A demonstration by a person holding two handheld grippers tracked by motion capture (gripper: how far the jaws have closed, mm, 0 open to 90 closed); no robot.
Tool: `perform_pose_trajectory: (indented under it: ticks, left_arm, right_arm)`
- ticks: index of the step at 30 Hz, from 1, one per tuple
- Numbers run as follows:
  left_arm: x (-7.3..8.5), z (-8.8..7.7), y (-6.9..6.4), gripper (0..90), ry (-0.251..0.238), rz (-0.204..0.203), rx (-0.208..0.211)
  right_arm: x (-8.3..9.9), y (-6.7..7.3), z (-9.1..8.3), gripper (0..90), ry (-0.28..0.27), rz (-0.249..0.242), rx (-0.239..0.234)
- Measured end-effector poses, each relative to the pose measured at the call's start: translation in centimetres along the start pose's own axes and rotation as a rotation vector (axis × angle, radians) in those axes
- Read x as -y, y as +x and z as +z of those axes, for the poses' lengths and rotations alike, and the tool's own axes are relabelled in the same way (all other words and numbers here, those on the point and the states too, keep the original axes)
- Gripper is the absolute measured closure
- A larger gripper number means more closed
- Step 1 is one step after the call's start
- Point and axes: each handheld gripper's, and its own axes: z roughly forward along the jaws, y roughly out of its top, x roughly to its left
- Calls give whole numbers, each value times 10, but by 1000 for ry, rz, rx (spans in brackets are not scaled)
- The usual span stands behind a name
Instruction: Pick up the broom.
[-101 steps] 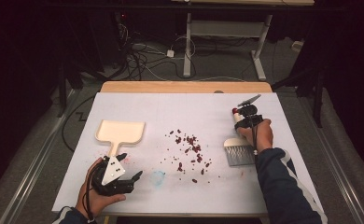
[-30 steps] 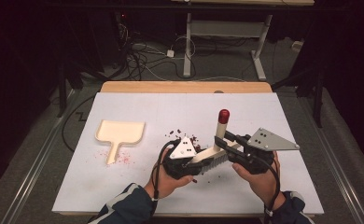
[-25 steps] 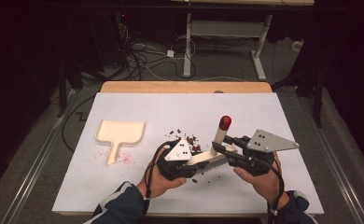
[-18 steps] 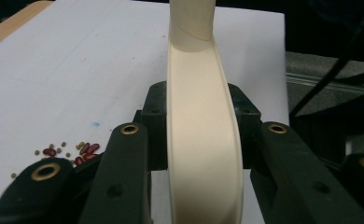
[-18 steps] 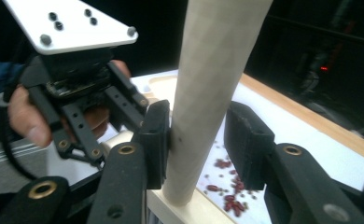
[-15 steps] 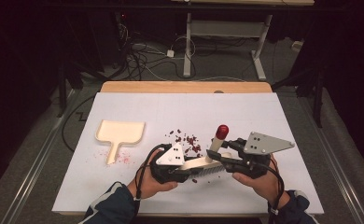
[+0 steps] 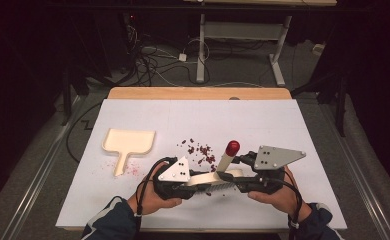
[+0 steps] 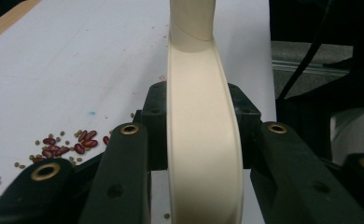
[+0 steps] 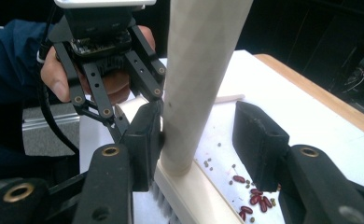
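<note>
The brush [image 7: 218,176] hangs between the two grippers above the table [image 7: 303,130], its cream head clamped between the jaws of the left gripper [image 8: 203,140], which are closed tight on it. Its handle rises between the jaws of the right gripper [image 9: 203,126], which have just been opening: one pad touches the handle, the other stands apart from it. Judging by this, the brush is being passed to the left gripper, and sweeping has yet to start. The beans [image 7: 200,150] lie scattered just beyond the jaws, and the dustpan [image 7: 128,142] sits empty well off to the left gripper's side. No brand, label or writing can be read.
</note>
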Motion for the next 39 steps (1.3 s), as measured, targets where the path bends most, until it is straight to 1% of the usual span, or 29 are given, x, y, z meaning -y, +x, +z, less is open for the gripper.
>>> perform_pose_trajectory:
  ticks: [3, 4, 7, 10, 11, 12, 13, 15, 16, 17, 18, 19, 21, 22, 23, 24, 26, 27, 29, 30, 31, 32, 33, 34, 35, 36, 37, 38, 39]
  left_arm:
    - [1, -2, -1, 660, -3, 7, 10]
    - [1, -3, -1, 660, -6, 10, 18]
    - [2, -8, -2, 659, -8, 31, 44]
    - [4, -11, -5, 659, 12, 67, 100]
    - [4, -11, -5, 659, 12, 67, 100]
    - [6, -11, -6, 659, 24, 78, 119]
    - [6, -11, -6, 659, 24, 78, 119]
    - [8, -11, -6, 658, 39, 81, 132]
    - [9, -11, -6, 658, 41, 82, 131]
    - [10, -12, -5, 658, 34, 74, 139]
    - [12, -13, -3, 647, 18, 57, 159]
    - [12, -13, -3, 629, 18, 57, 159]
    - [14, -16, -1, 598, 2, 28, 104]
    - [16, -20, 1, 527, 0, 5, 55]
    - [18, -23, 1, 431, 0, -12, 21]
    - [21, -28, 2, 383, -1, -27, -24]
    - [29, -38, 1, 311, 18, -33, -132]
    - [34, -43, 1, 268, 25, -38, -190]
    - [47, -54, 0, 245, 47, -47, -288]
    - [54, -58, 0, 245, 56, -61, -348]
    - [61, -64, 0, 219, 58, -80, -380]
    - [71, -70, 0, 213, 52, -104, -433]
    - [77, -73, -1, 212, 58, -122, -466]
    - [84, -78, -1, 211, 52, -146, -500]
    - [92, -84, -1, 211, 45, -174, -522]
    - [100, -89, -2, 208, 63, -189, -567]
    - [106, -93, -3, 207, 80, -194, -605]
    - [112, -98, -3, 207, 80, -197, -632]
    - [116, -101, -4, 207, 84, -212, -643]
  right_arm:
    - [1, 1, 2, 521, 4, 2, -22]
    - [2, 1, 5, 496, 40, -28, -46]
    - [8, -2, 10, 478, 99, -50, -115]
    - [16, -2, 19, 441, 192, -95, -174]
    - [19, -1, 22, 439, 215, -101, -198]
    - [22, -1, 26, 445, 234, -105, -221]
    - [22, -1, 26, 445, 234, -105, -221]
    - [29, 0, 34, 613, 247, -110, -304]
    - [30, 1, 36, 633, 243, -112, -327]
    - [30, 1, 36, 633, 243, -112, -327]
    - [31, 2, 39, 664, 258, -109, -353]
    - [32, 2, 41, 671, 246, -132, -357]
    - [32, 3, 41, 674, 256, -112, -343]
    - [31, 3, 41, 674, 265, -97, -324]
    - [32, 1, 43, 674, 268, -107, -315]
    - [32, -1, 44, 674, 268, -119, -309]
    - [32, -3, 42, 674, 281, -82, -269]
    - [32, -6, 42, 674, 274, -82, -257]
    - [30, -15, 39, 674, 254, -56, -195]
    - [30, -15, 39, 674, 254, -56, -195]
    - [29, -17, 37, 674, 250, -46, -169]
    - [28, -20, 37, 674, 249, -44, -138]
    - [26, -25, 34, 674, 247, -29, -94]
    - [26, -28, 32, 674, 239, -27, -74]
    - [26, -28, 32, 674, 239, -27, -74]
    - [25, -32, 31, 674, 233, -23, -45]
    - [24, -37, 29, 674, 223, -18, -12]
    - [22, -45, 26, 674, 223, -29, 45]
    - [21, -48, 26, 674, 224, -37, 72]
